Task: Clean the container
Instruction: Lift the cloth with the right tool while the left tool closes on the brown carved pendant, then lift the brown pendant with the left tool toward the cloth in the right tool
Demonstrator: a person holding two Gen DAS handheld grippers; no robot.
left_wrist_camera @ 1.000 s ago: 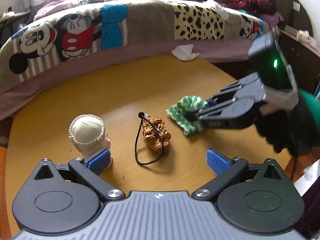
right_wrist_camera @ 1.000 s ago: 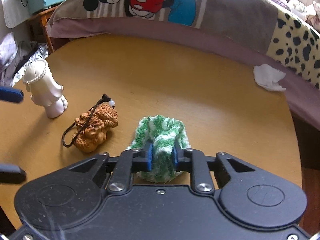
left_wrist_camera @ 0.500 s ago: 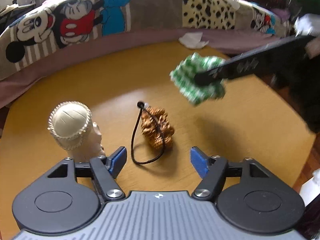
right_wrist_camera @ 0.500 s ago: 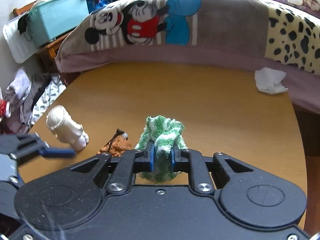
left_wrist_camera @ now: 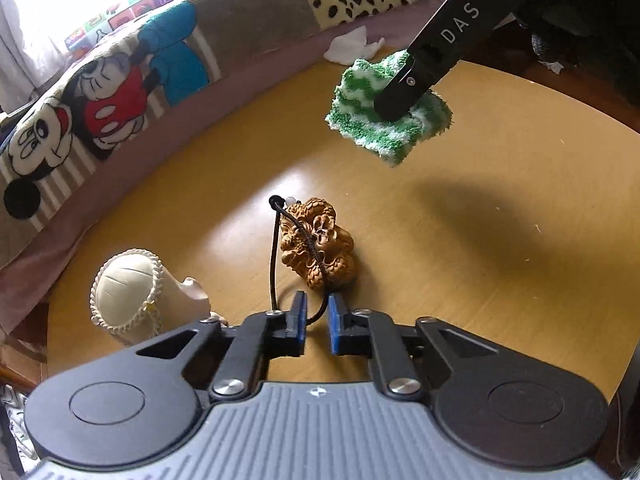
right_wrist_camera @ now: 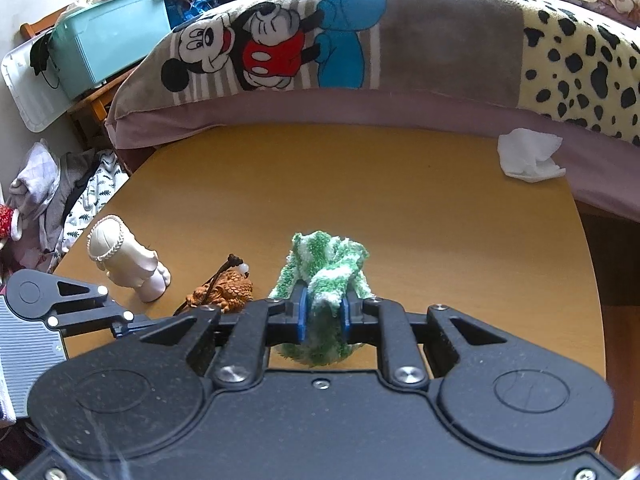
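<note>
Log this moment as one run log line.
left gripper: shut on black cord | right gripper: holds green cloth above table | white container: untouched

Cord loop (left_wrist_camera: 276,264) end hidden behind left gripper (left_wrist_camera: 317,322) pads; ornament (right_wrist_camera: 224,296) half hidden in right view

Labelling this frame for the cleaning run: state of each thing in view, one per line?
Left gripper: shut, black cord of the carving between its pads.
Right gripper: shut on the green cloth, cloth held clear of the table.
Brown carving: resting on the table.
White bottle: standing, tilted.
Tissue: crumpled at the table's far edge.
</note>
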